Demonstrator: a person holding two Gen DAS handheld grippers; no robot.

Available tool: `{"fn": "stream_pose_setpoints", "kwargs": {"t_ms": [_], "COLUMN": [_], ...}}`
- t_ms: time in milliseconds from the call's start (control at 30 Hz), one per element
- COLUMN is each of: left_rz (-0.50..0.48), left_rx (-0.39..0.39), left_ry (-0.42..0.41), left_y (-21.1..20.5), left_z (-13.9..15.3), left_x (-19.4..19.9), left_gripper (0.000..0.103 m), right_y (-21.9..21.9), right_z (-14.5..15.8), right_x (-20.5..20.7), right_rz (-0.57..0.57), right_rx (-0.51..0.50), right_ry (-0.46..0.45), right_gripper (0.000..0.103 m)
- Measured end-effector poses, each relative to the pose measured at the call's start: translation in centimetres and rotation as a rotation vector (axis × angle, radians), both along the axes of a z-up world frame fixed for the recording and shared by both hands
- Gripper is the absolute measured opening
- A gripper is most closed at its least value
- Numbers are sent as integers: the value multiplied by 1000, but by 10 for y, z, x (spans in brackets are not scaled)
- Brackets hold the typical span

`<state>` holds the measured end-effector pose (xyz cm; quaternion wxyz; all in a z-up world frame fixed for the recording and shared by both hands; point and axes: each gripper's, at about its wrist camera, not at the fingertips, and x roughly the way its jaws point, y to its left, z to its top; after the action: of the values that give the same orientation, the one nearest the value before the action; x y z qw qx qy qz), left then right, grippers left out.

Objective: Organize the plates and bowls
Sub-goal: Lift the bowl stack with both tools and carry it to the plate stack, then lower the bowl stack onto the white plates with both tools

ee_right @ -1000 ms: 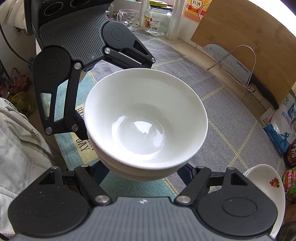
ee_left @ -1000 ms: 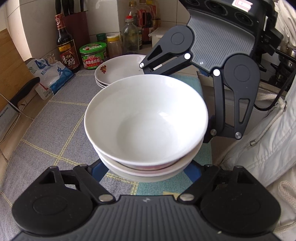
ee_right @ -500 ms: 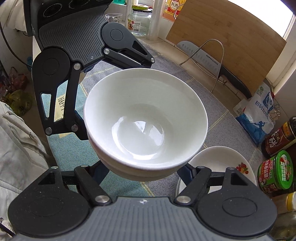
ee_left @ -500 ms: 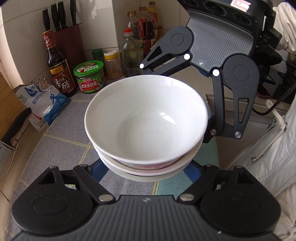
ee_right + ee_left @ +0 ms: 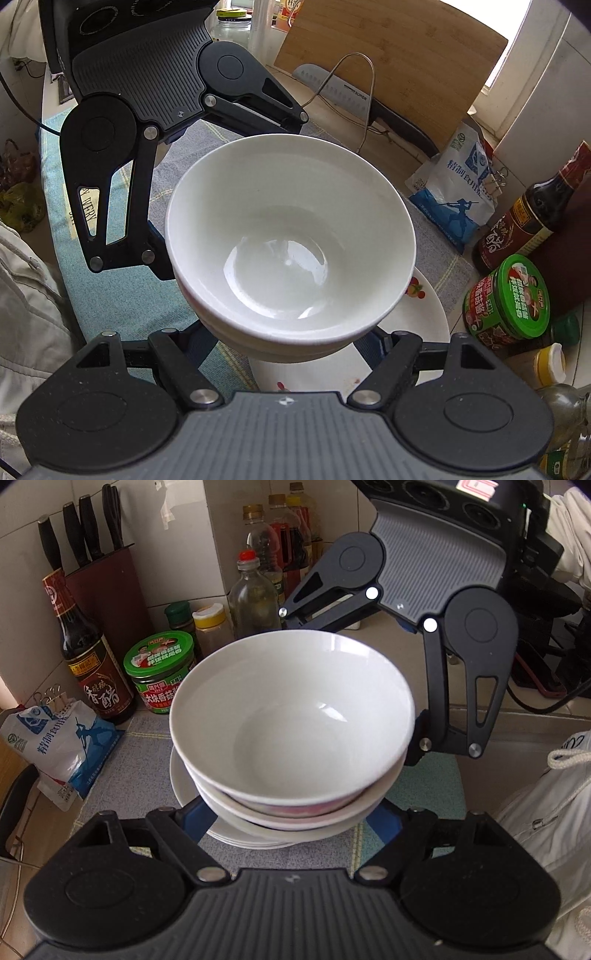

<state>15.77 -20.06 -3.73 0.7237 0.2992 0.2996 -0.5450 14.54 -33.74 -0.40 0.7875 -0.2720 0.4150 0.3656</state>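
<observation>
The bowls (image 5: 291, 720) sit mid-frame, pinched by my left tongs (image 5: 291, 823) and right tongs (image 5: 291, 347), just over the plates (image 5: 369, 354) (keep both level, lower slowly).

The stack of bowls (image 5: 291, 723) is held above the stack of plates (image 5: 236, 834) on the mat (image 5: 122, 775). Seen from the left wrist, the lidded jar (image 5: 160, 672) is set at 10 o'clock of the bowls, the vinegar bottle (image 5: 88, 657) beside it at 9 o'clock, the salt bag (image 5: 55, 749) further toward 8 o'clock, the knife block (image 5: 107, 590) behind.
</observation>
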Motion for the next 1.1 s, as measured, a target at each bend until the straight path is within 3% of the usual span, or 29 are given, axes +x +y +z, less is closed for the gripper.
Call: {"fn": "stream_pose_setpoints", "kwargs": {"t_ms": [533, 1100], "left_rz": [-6, 8], "left_rx": [18, 27], "left_ry": [33, 76], "left_y": [-37, -51], "left_z": [-30, -45], "left_x": [33, 48], "left_gripper": [86, 86], "right_y": [-38, -46], "right_z": [-28, -41], "right_x": [28, 43], "right_rz": [-54, -58], "right_rx": [13, 28], "right_ry": [46, 78], "right_gripper": [82, 82]}}
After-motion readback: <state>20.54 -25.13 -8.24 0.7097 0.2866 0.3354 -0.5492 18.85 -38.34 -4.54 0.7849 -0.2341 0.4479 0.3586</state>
